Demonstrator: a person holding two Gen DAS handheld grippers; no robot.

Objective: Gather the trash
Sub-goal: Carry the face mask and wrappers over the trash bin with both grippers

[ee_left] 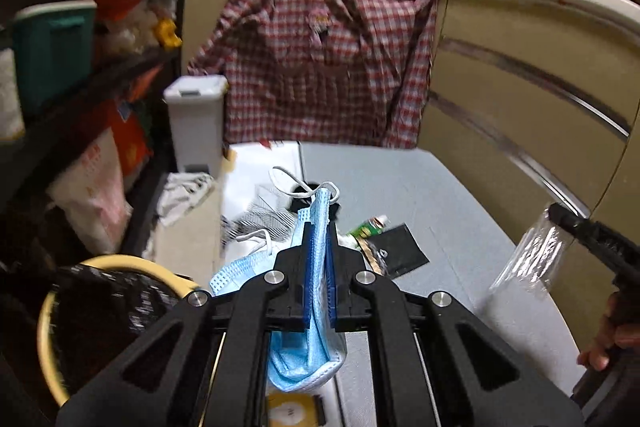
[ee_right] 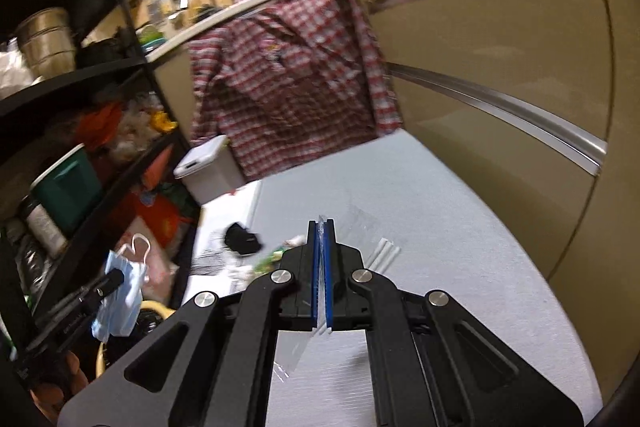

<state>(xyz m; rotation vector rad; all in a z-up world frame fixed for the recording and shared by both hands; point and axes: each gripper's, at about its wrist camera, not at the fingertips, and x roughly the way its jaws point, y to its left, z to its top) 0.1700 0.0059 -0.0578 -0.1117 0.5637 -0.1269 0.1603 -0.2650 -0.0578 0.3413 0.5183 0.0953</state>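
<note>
While your left gripper (ee_left: 318,247) is clamped on the blue face mask (ee_left: 316,291), the move ahead turns on where the bin lies from it: the yellow-rimmed basket (ee_left: 100,263), lined with a dark patterned bag, sits low and to the left of your jaws, just past the edge of the grey table (ee_left: 440,195). The mask hangs with its long axis roughly upright between the pads, its folded bulk drooping below them and a white ear loop (ee_left: 296,187) arcing above. From the right wrist view you see the same mask (ee_right: 120,295) dangling directly above the basket rim (ee_right: 156,307), so your left hand is clearly the nearer one to the drop.

Your right gripper (ee_right: 321,259) has its jaws pressed nearly together on a clear plastic wrapper (ee_right: 296,351), which trails below and behind the pads; from the left camera it shows as a crinkled transparent sheet (ee_left: 528,255) held out over the right side of the table, well apart from the basket.

More litter lies on the table beyond your left jaws: a green snack packet (ee_left: 370,227), a black sachet (ee_left: 394,247) and a dark crumpled scrap (ee_right: 242,239). A white lidded bin (ee_left: 196,123) stands at the far left corner, a red plaid shirt (ee_left: 320,63) hangs over the partition behind, and black shelving (ee_right: 80,75) crowded with containers flanks the left. Your right hand would have to cross the table to reach the basket.
</note>
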